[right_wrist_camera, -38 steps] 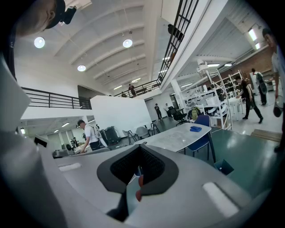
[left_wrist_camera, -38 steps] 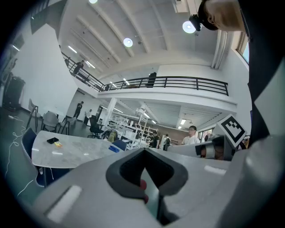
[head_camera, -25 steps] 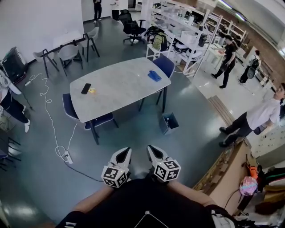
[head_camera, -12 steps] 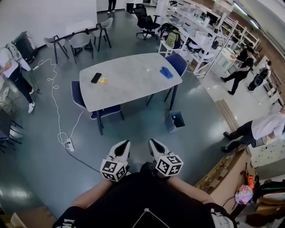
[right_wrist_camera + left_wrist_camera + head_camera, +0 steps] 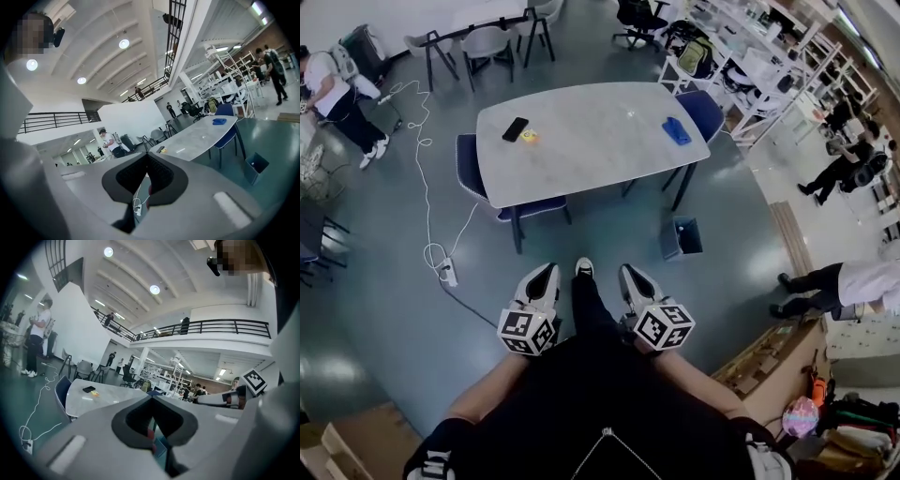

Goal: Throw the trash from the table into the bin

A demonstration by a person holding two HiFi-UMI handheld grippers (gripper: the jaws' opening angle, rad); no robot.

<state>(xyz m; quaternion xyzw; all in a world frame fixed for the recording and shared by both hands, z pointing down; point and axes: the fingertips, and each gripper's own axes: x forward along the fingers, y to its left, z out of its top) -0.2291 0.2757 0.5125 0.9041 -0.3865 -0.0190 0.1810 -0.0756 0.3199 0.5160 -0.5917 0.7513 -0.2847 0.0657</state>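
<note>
**Two empty grippers facing a table and bin**

Hard to make out: a small yellow item (image 5: 528,137) and a blue item (image 5: 677,130) on the table (image 5: 581,150); we cannot tell what either is. The yellow one lies just beside a black phone (image 5: 515,128) near the table's left end. The blue one lies near the right end.

Cut off: our arms and torso, at the bottom edge.

Left gripper (image 5: 546,272): jaws together, nothing between them.

Right gripper (image 5: 626,272): jaws together, likewise empty.

Both are well apart from the table.

Bin (image 5: 682,237): open-topped, on the floor near the table's right leg.

Floor: glossy grey-green, crossed by a white cable (image 5: 428,251) to a power strip (image 5: 447,275).

Room: blue chairs (image 5: 705,111) at the table, shelving (image 5: 750,56) upper right, people (image 5: 342,94) at the edges.
</note>
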